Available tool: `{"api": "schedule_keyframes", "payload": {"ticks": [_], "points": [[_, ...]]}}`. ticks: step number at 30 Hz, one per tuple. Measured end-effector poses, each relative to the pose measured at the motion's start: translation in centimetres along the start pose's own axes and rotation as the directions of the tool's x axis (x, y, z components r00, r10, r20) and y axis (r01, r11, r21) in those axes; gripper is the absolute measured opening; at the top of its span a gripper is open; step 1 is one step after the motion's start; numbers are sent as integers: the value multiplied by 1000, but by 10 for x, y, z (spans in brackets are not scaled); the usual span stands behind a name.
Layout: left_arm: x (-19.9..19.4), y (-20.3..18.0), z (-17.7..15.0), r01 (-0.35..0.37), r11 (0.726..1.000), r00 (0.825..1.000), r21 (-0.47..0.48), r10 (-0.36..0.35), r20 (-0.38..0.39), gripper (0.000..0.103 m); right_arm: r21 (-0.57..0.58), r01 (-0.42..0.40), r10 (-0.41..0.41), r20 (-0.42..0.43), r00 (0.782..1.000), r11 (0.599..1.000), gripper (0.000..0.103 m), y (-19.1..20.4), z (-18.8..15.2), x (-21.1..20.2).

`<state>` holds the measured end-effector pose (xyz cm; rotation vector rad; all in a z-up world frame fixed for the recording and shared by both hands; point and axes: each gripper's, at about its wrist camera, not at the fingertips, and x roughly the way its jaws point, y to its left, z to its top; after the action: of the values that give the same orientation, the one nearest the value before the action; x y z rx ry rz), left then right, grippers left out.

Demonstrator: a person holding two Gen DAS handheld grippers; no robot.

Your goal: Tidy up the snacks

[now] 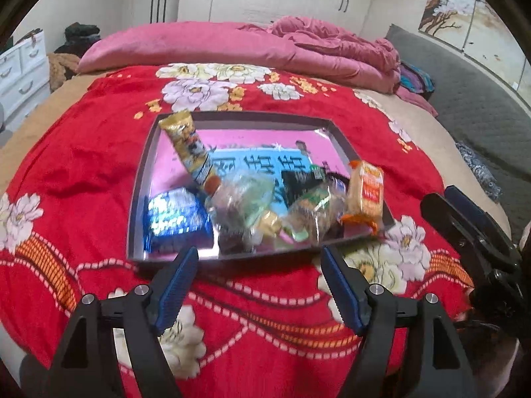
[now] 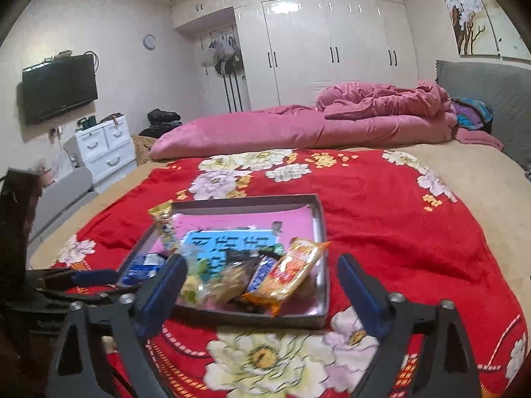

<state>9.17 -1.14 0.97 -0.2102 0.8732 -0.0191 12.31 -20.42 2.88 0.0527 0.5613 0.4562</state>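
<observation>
**Snacks piled at the tray's near edge**

Both my left tongs (image 1: 259,262) and right tongs (image 2: 262,272) hang apart, empty, just short of the metal tray (image 1: 142,179) on the bed's red floral blanket (image 1: 83,152). The snacks crowd its near half; the orange cracker pack (image 2: 288,272) leans on the rim and could tip out if nudged. The far half offers room.

You can see large dark characters on the blue panel of the metal tray's (image 1: 142,179) pink bottom, too blurred to read.
</observation>
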Motion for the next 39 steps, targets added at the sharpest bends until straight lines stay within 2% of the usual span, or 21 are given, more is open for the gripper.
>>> {"api": "schedule_keyframes", "payload": {"ticks": [8, 13, 23, 39], "points": [[-11, 3, -30, -18, 1000, 999, -4, 17, -35, 77, 52, 39, -32, -136, 990, 998, 95, 13, -28, -10], [-13, 0, -44, -15, 1000, 998, 12, 16, -65, 77, 54, 54, -43, -186, 982, 997, 95, 17, -42, -13], [-22, -2, -51, -36, 999, 997, 29, 38, -61, 77, 14, 66, -62, -212, 975, 998, 95, 28, -53, -21], [-26, 6, -52, -49, 999, 997, 14, 50, -58, 77, -17, 74, -75, -197, 978, 997, 95, 30, -55, -27]]}}
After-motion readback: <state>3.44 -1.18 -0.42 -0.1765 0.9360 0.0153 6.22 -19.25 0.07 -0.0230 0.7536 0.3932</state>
